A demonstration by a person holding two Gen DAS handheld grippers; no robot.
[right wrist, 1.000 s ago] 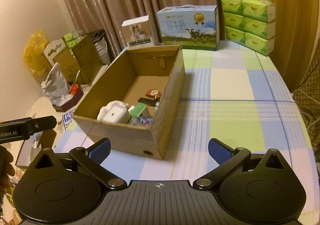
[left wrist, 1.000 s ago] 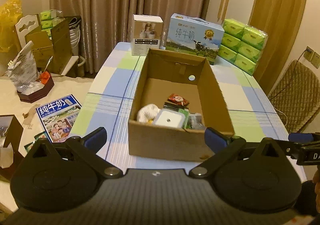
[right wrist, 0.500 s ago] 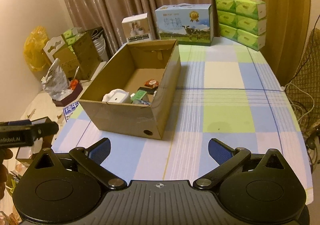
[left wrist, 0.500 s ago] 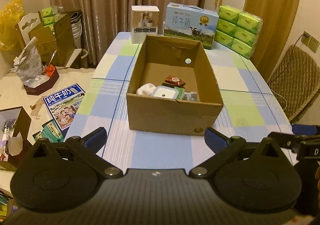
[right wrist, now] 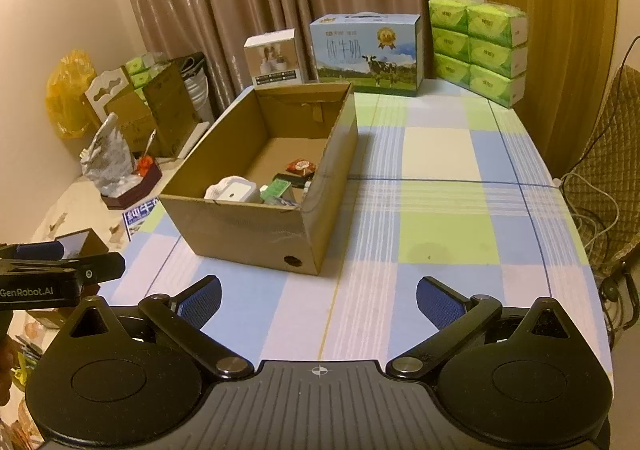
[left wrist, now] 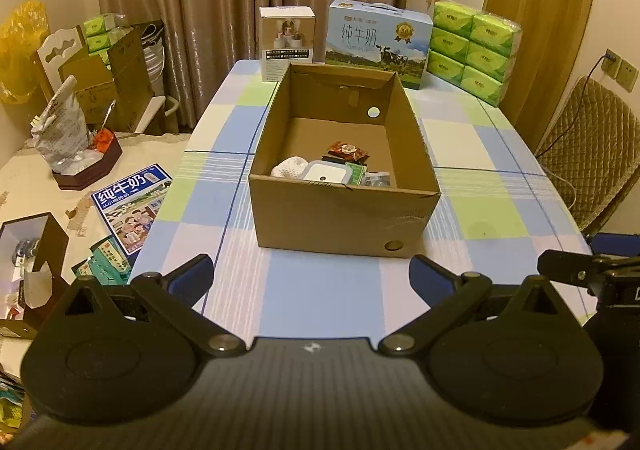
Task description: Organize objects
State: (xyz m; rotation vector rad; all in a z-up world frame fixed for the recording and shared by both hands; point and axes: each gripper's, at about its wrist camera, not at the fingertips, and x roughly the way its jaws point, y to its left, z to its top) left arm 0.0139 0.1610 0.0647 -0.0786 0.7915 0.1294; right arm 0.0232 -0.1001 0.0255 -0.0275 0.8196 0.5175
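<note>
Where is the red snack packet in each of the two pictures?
Left wrist view: the red snack packet lies inside the cardboard box, near the middle of the picture, behind the white container.
Right wrist view: the same packet lies in the box, left of centre, close to the box's right wall.
Shared landmark: the blue milk carton with the cow behind the box.

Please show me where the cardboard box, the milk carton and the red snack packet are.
cardboard box [left wrist: 344, 216], left wrist view, near outer wall.
milk carton [right wrist: 366, 50], right wrist view, printed front face.
red snack packet [left wrist: 347, 150], left wrist view, packet's middle.
</note>
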